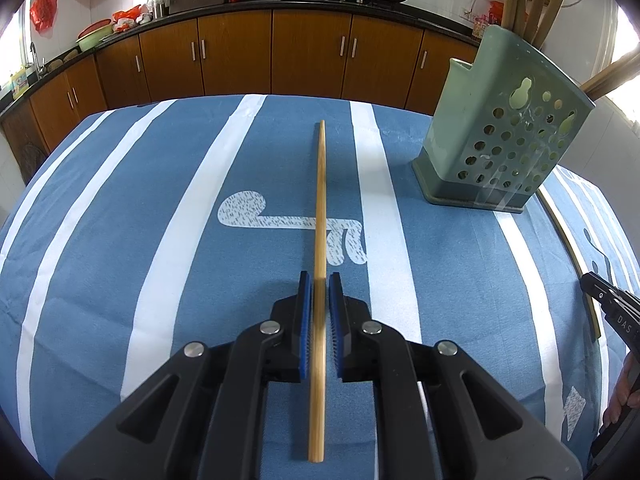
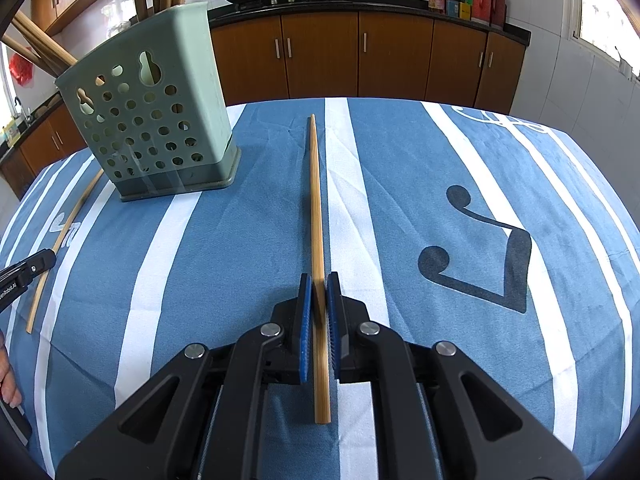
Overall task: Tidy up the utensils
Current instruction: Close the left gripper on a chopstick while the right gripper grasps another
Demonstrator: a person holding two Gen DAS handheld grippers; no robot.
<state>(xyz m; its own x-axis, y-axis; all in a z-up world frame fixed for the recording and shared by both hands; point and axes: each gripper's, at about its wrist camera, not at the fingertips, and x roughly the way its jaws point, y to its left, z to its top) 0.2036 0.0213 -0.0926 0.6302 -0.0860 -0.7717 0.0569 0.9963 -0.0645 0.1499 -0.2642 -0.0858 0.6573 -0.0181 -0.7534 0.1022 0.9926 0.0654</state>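
Note:
A wooden chopstick (image 1: 320, 208) lies on the blue striped cloth, running away from me between the blue pads of my left gripper (image 1: 319, 280); the jaws stand narrowly around it with small gaps each side. A second chopstick (image 2: 317, 216) lies between the pads of my right gripper (image 2: 319, 280), whose jaws press close on it. A green perforated utensil holder (image 1: 500, 132) with several chopsticks in it stands upright to the right in the left wrist view and to the left in the right wrist view (image 2: 156, 128).
The blue and white striped tablecloth (image 1: 160, 240) covers the table. Each gripper's tip shows in the other view: the right one (image 1: 608, 300), the left one (image 2: 28, 272). Brown kitchen cabinets (image 1: 312, 52) with woks on the counter lie beyond the table's far edge.

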